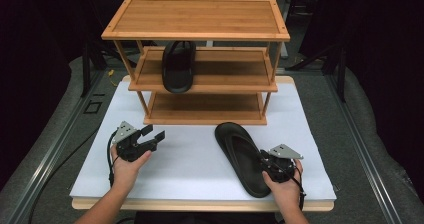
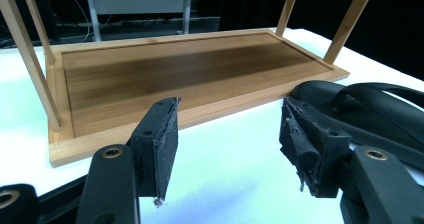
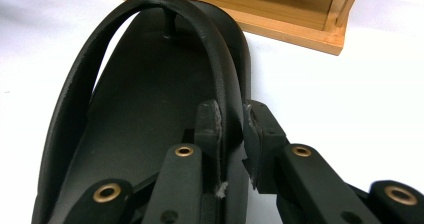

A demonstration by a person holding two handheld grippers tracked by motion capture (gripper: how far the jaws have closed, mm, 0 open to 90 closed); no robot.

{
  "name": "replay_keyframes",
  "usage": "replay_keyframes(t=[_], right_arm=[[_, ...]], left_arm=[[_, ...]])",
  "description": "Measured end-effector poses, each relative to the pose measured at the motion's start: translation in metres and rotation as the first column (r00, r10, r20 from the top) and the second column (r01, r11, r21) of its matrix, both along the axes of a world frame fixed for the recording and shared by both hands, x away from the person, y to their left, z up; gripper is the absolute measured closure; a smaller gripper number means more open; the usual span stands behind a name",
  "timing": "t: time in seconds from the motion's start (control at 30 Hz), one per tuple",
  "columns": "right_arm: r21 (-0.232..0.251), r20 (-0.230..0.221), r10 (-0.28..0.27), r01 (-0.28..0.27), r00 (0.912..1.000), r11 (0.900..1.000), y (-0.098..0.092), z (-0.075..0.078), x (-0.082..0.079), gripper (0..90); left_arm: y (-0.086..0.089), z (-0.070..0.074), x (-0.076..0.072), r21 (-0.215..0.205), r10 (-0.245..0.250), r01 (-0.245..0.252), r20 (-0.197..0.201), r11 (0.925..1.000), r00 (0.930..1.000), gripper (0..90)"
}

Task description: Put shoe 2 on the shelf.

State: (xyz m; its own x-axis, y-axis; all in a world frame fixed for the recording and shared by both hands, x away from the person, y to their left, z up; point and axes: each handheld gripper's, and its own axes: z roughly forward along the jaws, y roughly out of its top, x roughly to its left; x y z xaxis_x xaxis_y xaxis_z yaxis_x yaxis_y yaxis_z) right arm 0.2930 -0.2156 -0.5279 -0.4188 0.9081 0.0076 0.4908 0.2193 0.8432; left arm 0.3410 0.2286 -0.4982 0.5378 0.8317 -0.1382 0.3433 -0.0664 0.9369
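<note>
My right gripper [image 3: 232, 144] clamps the black sandal's [image 3: 140, 134] strap between its pads; my left gripper [image 2: 227, 149] stands wide, empty, above the white board [image 2: 225, 184].

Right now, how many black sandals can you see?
2. One sandal lies on the rack's middle shelf. The other sandal lies on the white table, its strap between the right gripper's jaws.

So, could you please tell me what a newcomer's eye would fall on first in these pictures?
Probably the bamboo shoe rack at the back of the white table, with one black sandal lying on its middle shelf. Next, the second black sandal on the table in front of the rack, where the right tool is closed on its strap. The left tool hovers open nearby.
</note>
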Motion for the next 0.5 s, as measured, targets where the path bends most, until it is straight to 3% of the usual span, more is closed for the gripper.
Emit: replay_keyframes(t=[0.3,0.5], right_arm=[[0.009,-0.038,-0.016,0.016,0.9992,1.000,-0.0047,0.0029,-0.0087,75.8],[-0.032,-0.062,-0.029,0.027,0.9977,0.999,-0.0013,0.0002,-0.0091,78.9]], left_arm=[[0.0016,-0.0046,0.0021,-0.016,0.009,-0.009,-0.028,0.9998,0.9996,39.7],[0.0011,-0.0061,0.0027,-0.019,0.004,-0.005,-0.036,0.9998,0.9993,39.8]])
